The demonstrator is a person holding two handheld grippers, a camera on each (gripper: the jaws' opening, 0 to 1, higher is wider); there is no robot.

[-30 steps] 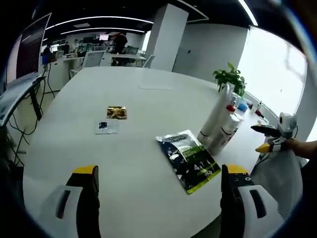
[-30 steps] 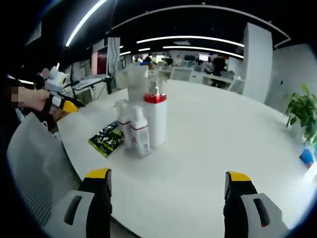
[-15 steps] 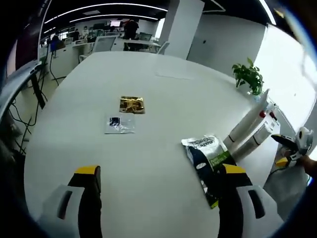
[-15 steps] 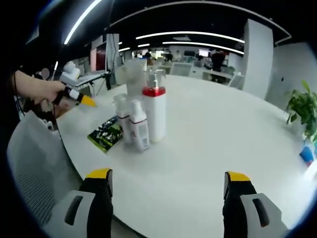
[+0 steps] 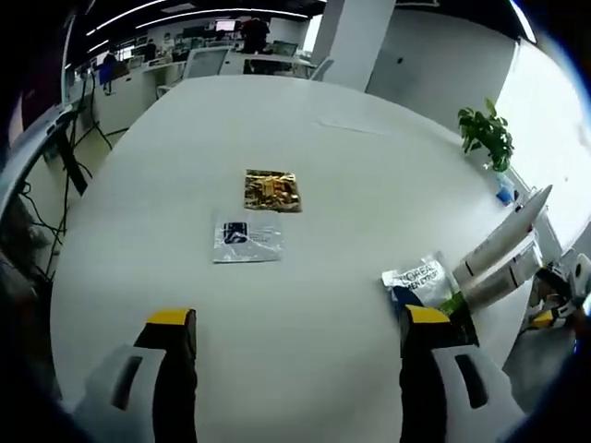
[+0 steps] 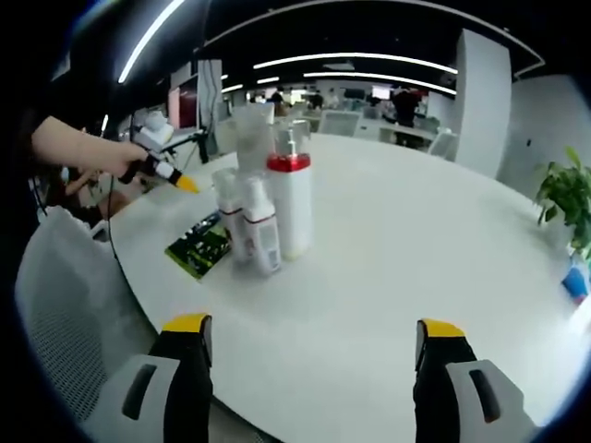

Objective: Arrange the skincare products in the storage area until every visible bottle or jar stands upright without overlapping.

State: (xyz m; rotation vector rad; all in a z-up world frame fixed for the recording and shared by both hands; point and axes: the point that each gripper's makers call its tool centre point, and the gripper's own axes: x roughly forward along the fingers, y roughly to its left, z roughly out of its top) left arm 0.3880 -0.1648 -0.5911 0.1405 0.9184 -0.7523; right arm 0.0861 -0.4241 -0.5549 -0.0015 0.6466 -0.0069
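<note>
Big white table (image 5: 277, 120) carries everything. Bottle cluster sits near its edge, all upright and tight together: tall red-collared pump bottle (image 6: 290, 198), a clear tall bottle (image 6: 252, 129) behind it, two small white bottles (image 6: 261, 238) just in front, touching or nearly so — can't tell if there's any gap. Dark green pouch (image 6: 199, 249) lies flat just beside them, partly behind the small ones; my read is the group is staged there as the storage spot and mostly meets "upright". Two flat sachets sit well apart from the cluster, mid-table: gold sachet (image 5: 271, 189) and clear sachet (image 5: 246, 239), near each other, not overlapping. Right gripper (image 6: 311, 369) hovers low at the table edge facing the bottles, jaws spread wide, nothing between them. Left gripper (image 5: 297, 369) is angled down over the table toward the sachets, jaws likewise apart and empty — likely lining up on one of them.
</note>
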